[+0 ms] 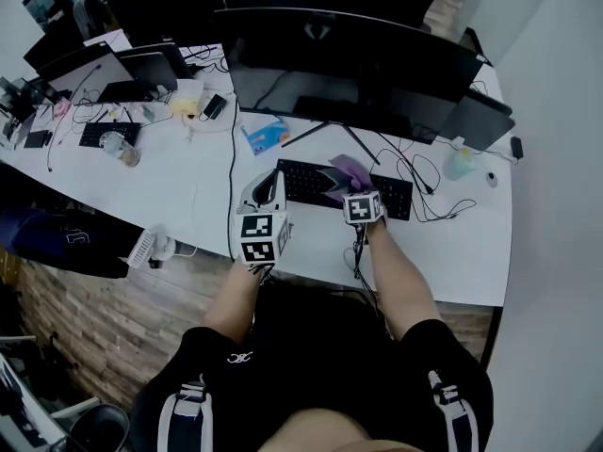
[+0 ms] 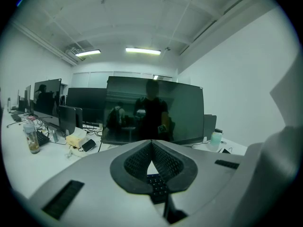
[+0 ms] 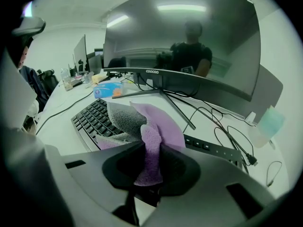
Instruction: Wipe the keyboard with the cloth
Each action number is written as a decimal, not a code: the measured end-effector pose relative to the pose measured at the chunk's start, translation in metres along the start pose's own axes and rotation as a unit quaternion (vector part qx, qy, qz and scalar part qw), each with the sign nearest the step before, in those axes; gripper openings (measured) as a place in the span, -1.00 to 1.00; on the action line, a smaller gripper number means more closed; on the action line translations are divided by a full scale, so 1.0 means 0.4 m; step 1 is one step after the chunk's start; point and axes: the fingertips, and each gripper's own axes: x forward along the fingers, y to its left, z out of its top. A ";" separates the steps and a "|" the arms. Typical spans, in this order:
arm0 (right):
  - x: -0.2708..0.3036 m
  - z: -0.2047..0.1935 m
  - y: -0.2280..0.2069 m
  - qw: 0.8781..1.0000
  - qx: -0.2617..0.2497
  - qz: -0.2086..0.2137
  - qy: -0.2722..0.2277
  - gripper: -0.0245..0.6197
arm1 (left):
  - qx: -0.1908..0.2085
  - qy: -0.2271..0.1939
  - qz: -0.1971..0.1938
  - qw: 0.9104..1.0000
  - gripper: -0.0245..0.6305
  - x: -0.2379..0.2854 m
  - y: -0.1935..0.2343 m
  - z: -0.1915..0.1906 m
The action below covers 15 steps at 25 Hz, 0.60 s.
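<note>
- On the lower bezel of the nearest monitor (image 3: 180, 41), small white lettering (image 3: 152, 72) is reading "coocaa"; the screen is dark and is reflecting a standing person.
- Black-and-white square markers are showing on the cube of each gripper; no other writing is readable.
- A blue packet (image 1: 266, 136) is lying behind the keyboard's left end, its print too small to read.
- A long white desk (image 1: 188, 196) is carrying everything, with more dark monitors and a 2nd keyboard (image 1: 108, 133) further along to the left.
- Black cables (image 1: 429, 196) are looping over the desk right of the keyboard, near a pale green bottle (image 1: 459, 163).
- White walls are closing the room, and 2 strip lights (image 2: 143, 51) are glowing on the white ceiling.
- The black keyboard (image 1: 306, 182) is lying flat in front of the monitor's stand.
- The left gripper (image 1: 271, 188) is hanging at the keyboard's left end; in the left gripper view its jaws are meeting at the tips with nothing between them (image 2: 151, 144), and keys are showing through the small gap beneath.
- The right gripper (image 1: 350, 191) is pinching the purple-and-grey cloth (image 1: 347, 172), jaws closed tight on a fold of it (image 3: 151, 150).
- The cloth's loose part (image 3: 158, 122) is spreading over the middle of the keyboard (image 3: 94, 119), covering some keys.
</note>
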 end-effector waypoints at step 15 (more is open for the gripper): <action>-0.059 -0.083 -0.187 1.000 0.021 -0.023 0.001 -0.61 | 0.007 -0.003 -0.012 1.000 -0.89 0.009 -0.149 -0.009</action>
